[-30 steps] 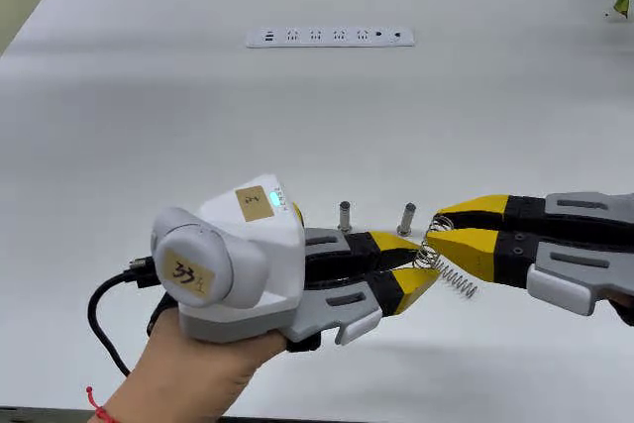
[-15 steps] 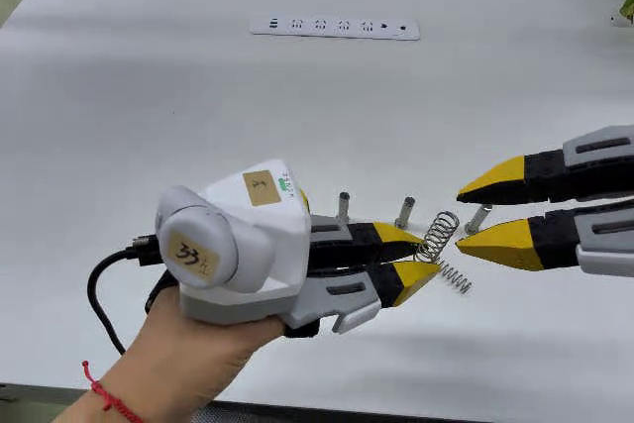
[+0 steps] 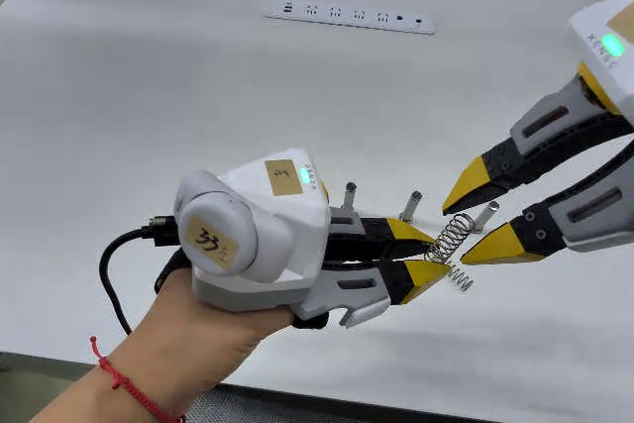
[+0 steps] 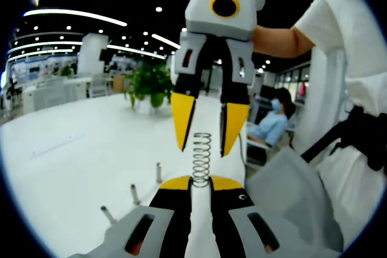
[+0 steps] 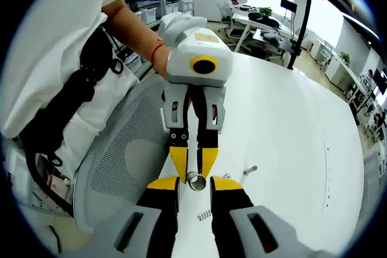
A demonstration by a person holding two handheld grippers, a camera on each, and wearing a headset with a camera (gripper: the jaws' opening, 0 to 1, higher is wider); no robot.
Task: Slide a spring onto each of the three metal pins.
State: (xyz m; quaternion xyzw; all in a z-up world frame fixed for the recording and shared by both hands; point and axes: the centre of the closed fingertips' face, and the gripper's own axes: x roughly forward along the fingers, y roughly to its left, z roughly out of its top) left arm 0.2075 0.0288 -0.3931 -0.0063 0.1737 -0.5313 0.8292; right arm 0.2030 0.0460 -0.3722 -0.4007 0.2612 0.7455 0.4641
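In the head view my left gripper (image 3: pixel 439 255) is shut on the lower end of a spring (image 3: pixel 451 235) that slants up and to the right. My right gripper (image 3: pixel 454 237) is open, one jaw on each side of the spring's upper end. Behind the spring, three metal pins (image 3: pixel 349 193) (image 3: pixel 409 205) (image 3: pixel 485 215) stand upright on the white table, all bare. A second spring (image 3: pixel 459 278) lies flat on the table below the jaws. In the left gripper view the held spring (image 4: pixel 202 160) rises from my left gripper (image 4: pixel 201 182) between the right gripper's open yellow fingertips (image 4: pixel 182 119).
A white power strip (image 3: pixel 349 16) lies at the far side of the table (image 3: pixel 149 106). A black cable (image 3: pixel 119 264) trails from the left gripper. The table's near edge (image 3: pixel 396 405) runs just below the hand. In the right gripper view a mesh chair (image 5: pixel 130 155) stands beside the person.
My right gripper has let go of the spring, opened, and swung up and to the right. The left gripper still holds the spring. The camera has shifted a little.
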